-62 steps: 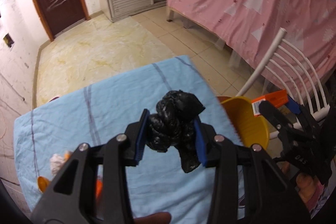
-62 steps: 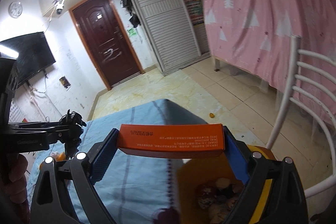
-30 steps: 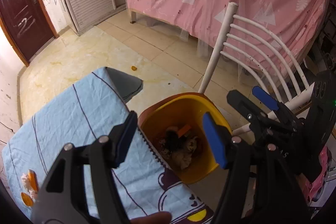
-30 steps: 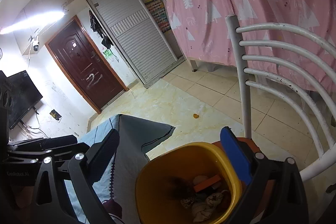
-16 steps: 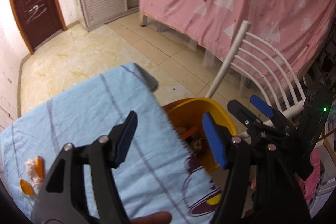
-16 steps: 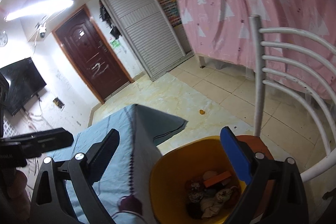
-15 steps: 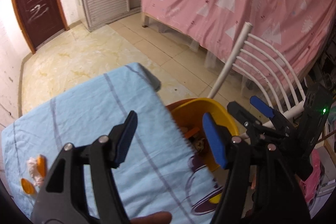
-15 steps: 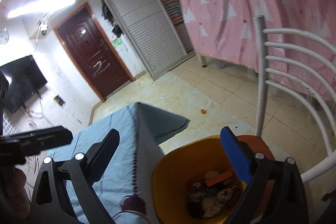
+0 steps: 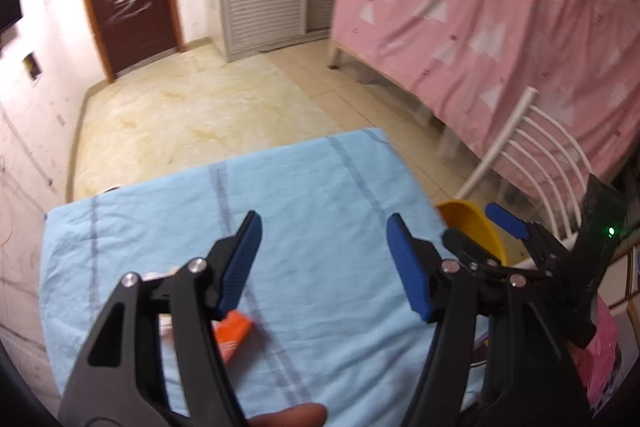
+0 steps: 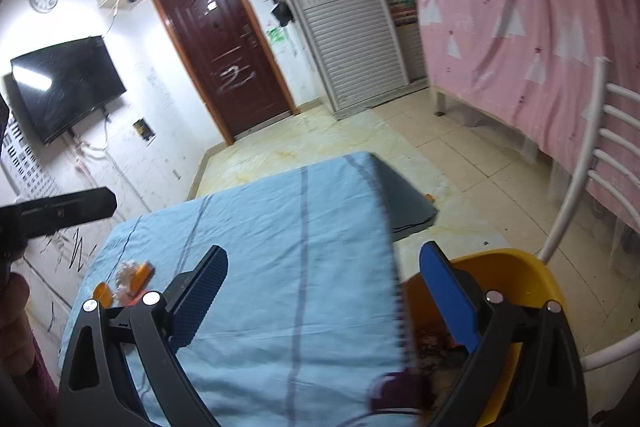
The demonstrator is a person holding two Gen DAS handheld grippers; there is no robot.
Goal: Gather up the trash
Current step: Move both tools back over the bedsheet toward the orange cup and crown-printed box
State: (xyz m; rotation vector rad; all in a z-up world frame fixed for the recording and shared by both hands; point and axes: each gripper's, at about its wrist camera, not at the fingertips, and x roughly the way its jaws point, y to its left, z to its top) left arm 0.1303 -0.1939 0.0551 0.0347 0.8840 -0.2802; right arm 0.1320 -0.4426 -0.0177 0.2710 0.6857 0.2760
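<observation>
My left gripper (image 9: 322,263) is open and empty above the table with the light blue cloth (image 9: 304,195). An orange packet (image 9: 234,333) lies on the cloth just under its left finger. My right gripper (image 10: 324,293) is open and empty over the table's right edge, beside the yellow trash bin (image 10: 516,275), which holds trash. The bin (image 9: 470,227) and the right gripper (image 9: 500,231) also show at the right of the left wrist view. Orange scraps and a white wad (image 10: 128,277) lie at the cloth's left side.
A white slatted chair (image 10: 588,179) stands right of the bin. A pink curtain (image 9: 500,11) hangs behind it. The tiled floor (image 9: 192,107) runs back to a brown door (image 10: 224,47) and a white shuttered cabinet (image 10: 340,11). A TV (image 10: 64,83) hangs on the left wall.
Both grippers held trash 2 seconds ago, a black bag and an orange box; both are now empty. Both views have swung left from the bin back over the table.
</observation>
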